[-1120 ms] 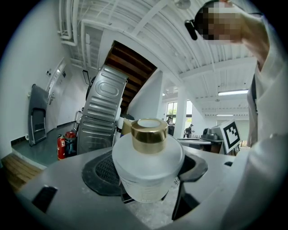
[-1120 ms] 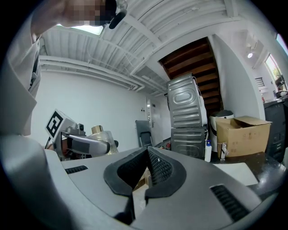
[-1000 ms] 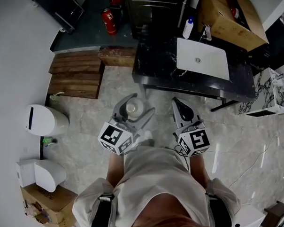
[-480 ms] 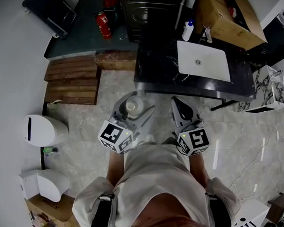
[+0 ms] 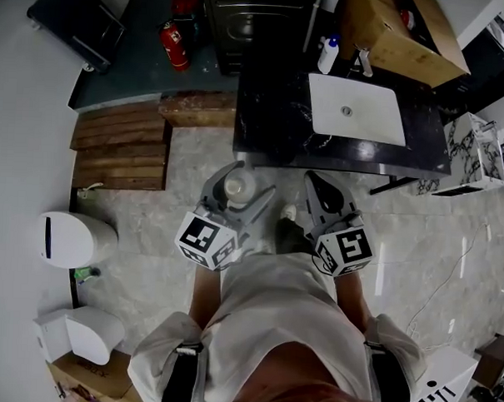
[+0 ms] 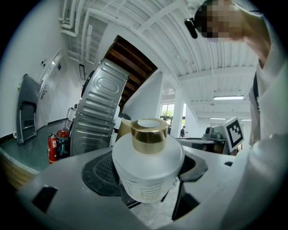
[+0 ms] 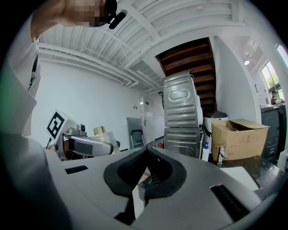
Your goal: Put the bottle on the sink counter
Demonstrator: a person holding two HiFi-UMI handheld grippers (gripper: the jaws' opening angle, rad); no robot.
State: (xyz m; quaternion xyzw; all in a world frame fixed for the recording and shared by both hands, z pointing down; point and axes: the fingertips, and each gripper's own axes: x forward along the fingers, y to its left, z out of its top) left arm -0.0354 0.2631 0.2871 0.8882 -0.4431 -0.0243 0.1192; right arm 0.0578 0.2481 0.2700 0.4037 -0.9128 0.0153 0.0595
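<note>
Between left gripper point(image 6: 148, 174) jaws, bottle point(image 6: 147, 164) stands upright.

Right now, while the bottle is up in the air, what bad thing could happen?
1. The bottle is round and smooth, pinched only by the left gripper above the hard floor; it might slip and drop.
2. The edge of the sink counter is just ahead, so the bottle could bump it if carried too low.
3. The right gripper is shut and empty, so it probably couldn't catch a fall.
</note>
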